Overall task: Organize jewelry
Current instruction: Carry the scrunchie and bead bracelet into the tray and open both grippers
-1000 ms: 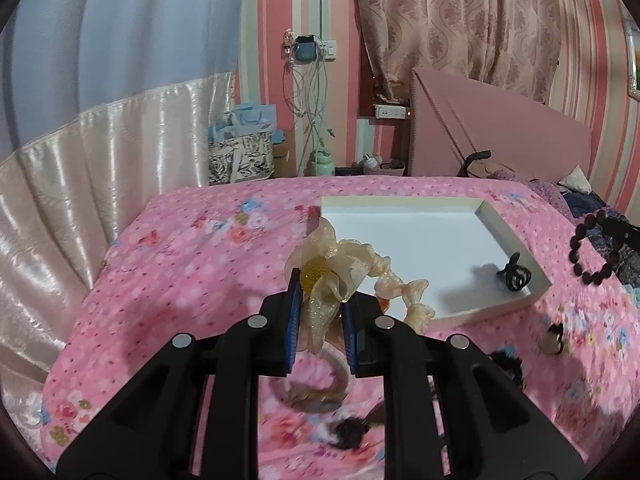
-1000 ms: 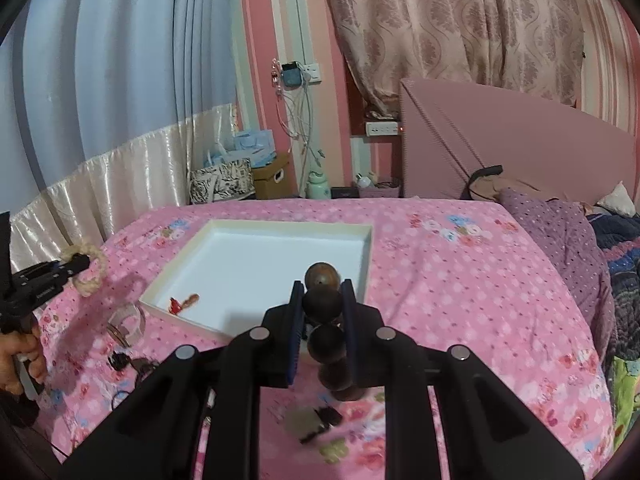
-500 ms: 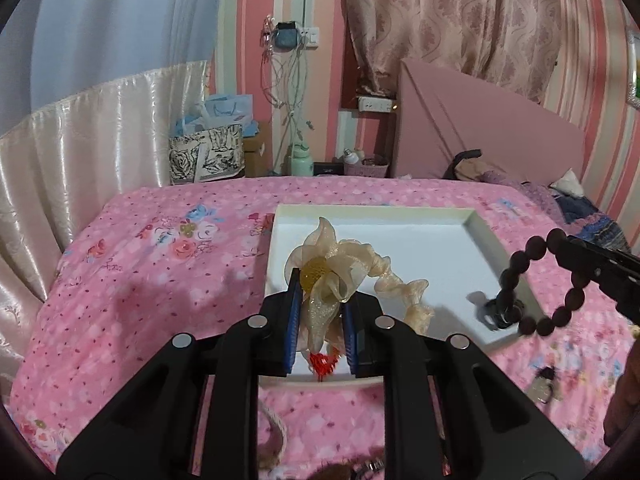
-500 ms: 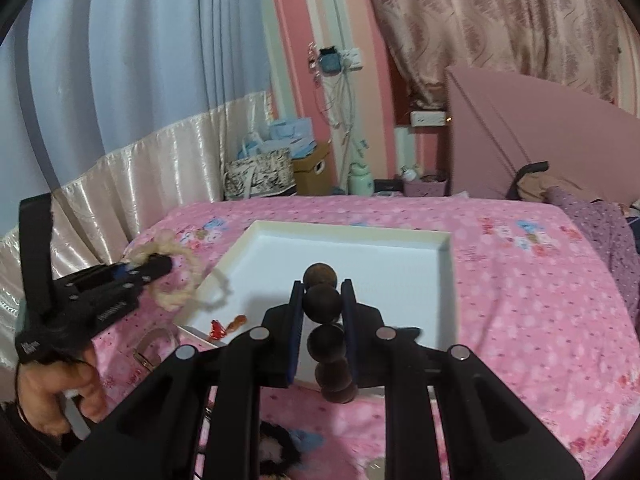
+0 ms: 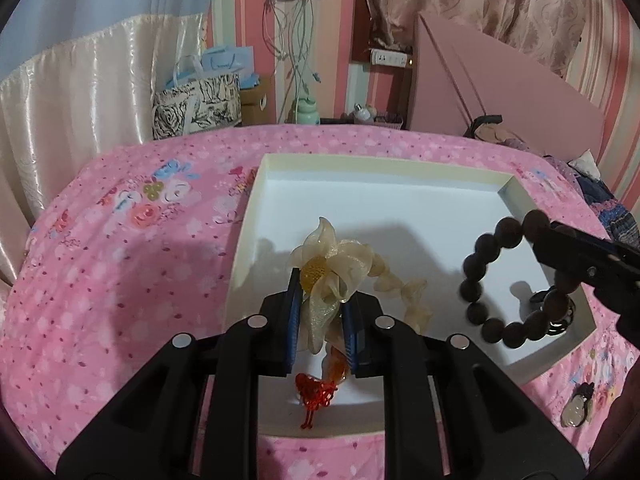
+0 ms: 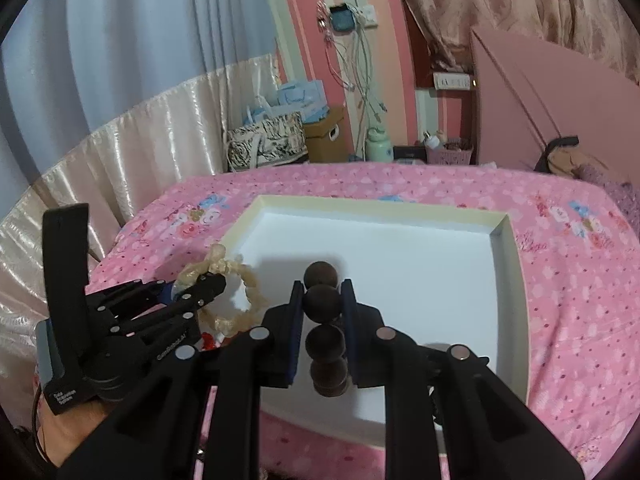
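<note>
A shallow white tray [image 5: 508,186] lies on the pink floral bedspread; it also shows in the right wrist view [image 6: 505,240]. My left gripper [image 5: 322,300] is shut on a cream fabric flower scrunchie [image 5: 332,258] and holds it over the tray's near left part. My right gripper [image 6: 322,304] is shut on a dark wooden bead bracelet [image 6: 323,336], held over the tray; the bracelet also shows in the left wrist view [image 5: 486,248]. A red knotted charm [image 5: 314,394] and a dark hair tie [image 5: 560,316] lie in the tray.
A small dark trinket [image 5: 578,402] lies on the bedspread right of the tray. The pink bedspread [image 5: 120,260] spreads wide to the left. Bags [image 5: 200,100] and a box stand beyond the bed, by a pink headboard [image 5: 500,92].
Both grippers have moved forward from over the bedspread to above the tray, each still holding its piece. The bracelet and right gripper have come nearer to the left gripper.
</note>
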`<state>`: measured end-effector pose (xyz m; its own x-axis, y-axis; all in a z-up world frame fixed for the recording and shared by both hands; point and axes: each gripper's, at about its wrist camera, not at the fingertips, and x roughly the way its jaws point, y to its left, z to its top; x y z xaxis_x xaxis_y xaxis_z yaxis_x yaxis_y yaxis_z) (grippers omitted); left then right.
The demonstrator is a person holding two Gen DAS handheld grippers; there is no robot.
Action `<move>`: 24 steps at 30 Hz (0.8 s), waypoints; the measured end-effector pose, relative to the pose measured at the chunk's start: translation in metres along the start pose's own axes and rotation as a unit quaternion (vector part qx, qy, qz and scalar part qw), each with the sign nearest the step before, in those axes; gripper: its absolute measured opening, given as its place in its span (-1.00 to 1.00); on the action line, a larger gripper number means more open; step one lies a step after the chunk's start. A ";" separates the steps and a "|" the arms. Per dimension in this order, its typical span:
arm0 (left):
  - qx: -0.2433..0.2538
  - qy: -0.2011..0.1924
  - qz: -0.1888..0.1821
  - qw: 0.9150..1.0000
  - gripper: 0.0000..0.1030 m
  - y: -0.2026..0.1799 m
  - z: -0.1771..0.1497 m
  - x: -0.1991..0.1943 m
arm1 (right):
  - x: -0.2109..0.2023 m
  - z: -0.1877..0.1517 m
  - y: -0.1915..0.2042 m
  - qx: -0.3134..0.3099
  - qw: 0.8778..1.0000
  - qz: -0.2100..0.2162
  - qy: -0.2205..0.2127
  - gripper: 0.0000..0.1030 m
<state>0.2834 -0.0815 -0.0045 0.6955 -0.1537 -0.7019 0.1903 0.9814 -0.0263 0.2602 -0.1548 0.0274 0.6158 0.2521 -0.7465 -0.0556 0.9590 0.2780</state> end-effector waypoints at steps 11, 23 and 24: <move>0.011 0.064 0.021 0.998 -0.68 -0.001 -0.011 0.039 | 0.051 -0.010 -0.022 -0.029 0.994 -0.088 0.061 -0.65; 0.011 0.067 0.022 0.997 -0.58 -0.001 -0.007 0.047 | 0.067 -0.012 -0.020 -0.056 0.988 -0.126 0.066 -0.63; 0.011 0.066 0.021 0.998 -0.57 -0.002 -0.006 0.047 | 0.067 -0.012 -0.019 -0.057 0.988 -0.126 0.067 -0.59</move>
<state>0.3118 -0.0899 -0.0417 0.6067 -0.0954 -0.7892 0.1802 0.9834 0.0197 0.2929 -0.1549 -0.0356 0.5127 0.0109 -0.8585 -0.0072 0.9999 0.0084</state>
